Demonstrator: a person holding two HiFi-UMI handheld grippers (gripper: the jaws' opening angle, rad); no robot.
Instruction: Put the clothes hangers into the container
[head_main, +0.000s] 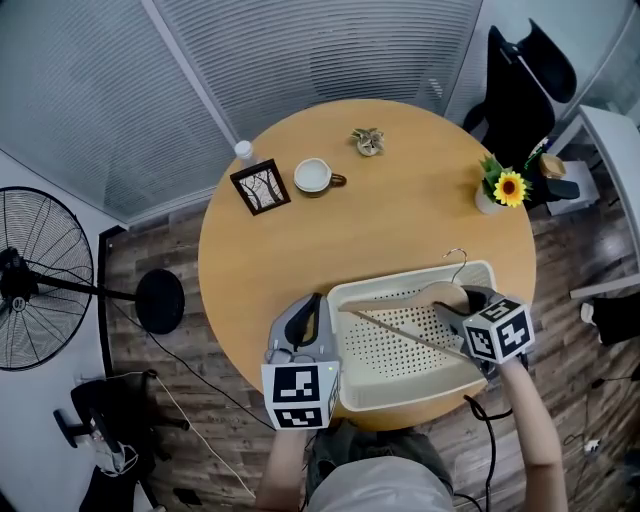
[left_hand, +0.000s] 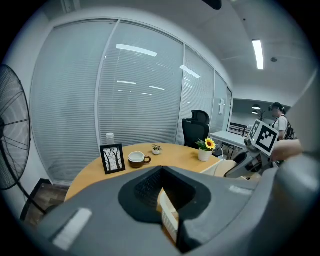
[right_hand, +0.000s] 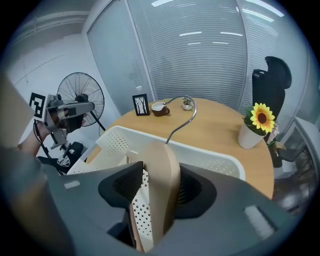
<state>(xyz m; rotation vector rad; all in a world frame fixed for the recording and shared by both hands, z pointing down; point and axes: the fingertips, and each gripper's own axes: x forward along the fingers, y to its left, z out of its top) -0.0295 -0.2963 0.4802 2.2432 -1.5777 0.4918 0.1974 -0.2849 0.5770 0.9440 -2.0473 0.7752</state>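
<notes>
Right claw on curved wooden hanger

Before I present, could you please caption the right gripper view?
Right claw clamps a wooden hanger at the white basket.

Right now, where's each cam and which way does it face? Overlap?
Head view: on the person's head, steeply down on the table, basket, forearms, left gripper and right gripper.
Left gripper view: on the left gripper, facing across the table to the blinds; own jaws on the basket rim.
Right gripper view: on the right gripper, facing over the basket; own jaws on the hanger.
Shared: picture frame, cup and sunflower show in all three.
</notes>
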